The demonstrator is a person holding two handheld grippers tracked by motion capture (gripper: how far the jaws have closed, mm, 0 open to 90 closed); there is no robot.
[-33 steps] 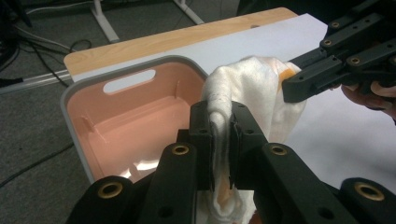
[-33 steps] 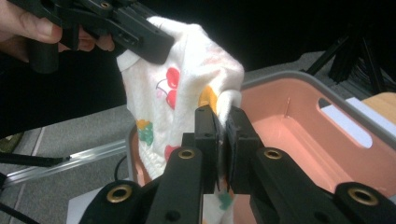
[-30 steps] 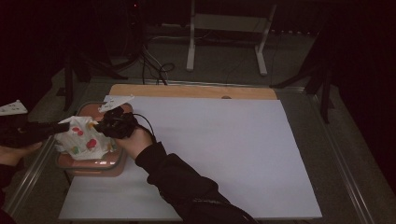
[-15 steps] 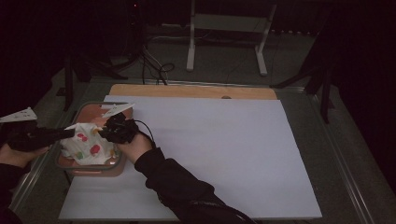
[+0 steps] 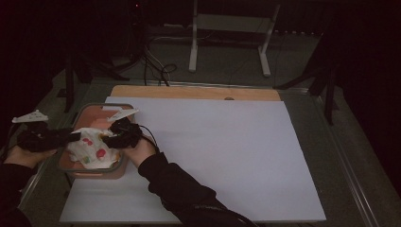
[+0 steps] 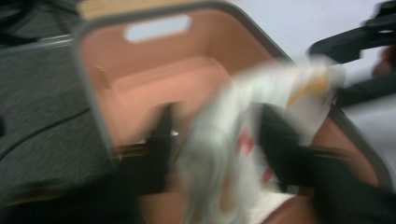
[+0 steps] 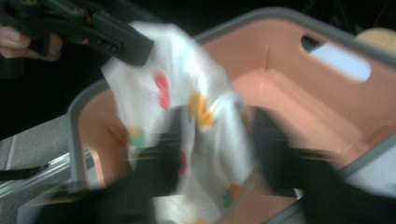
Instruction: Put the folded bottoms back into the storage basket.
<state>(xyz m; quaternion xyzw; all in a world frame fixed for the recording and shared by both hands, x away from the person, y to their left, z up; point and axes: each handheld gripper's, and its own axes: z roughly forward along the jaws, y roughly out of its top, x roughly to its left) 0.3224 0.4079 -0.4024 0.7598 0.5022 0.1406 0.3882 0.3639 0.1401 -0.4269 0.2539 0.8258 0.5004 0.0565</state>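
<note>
Release step in hand: both sets of jaws have just been opening, and the white spotted cloth [image 5: 92, 150] hangs loose between them, sagging into the pink basket [image 5: 78, 116] at the table's left edge. Left gripper [image 6: 212, 135] stands wide with cloth between the jaws, pads apparently off it; right gripper [image 7: 212, 135] likewise. Beyond the basket lies the white sheet [image 5: 227, 151]. Judged next: draw both grippers up and clear without snagging the fabric.

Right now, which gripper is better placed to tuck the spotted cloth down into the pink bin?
Probably right. The right gripper sits over the pink bin with the spotted cloth between its just-opened jaws; the left gripper reaches from outside the rim.
</note>
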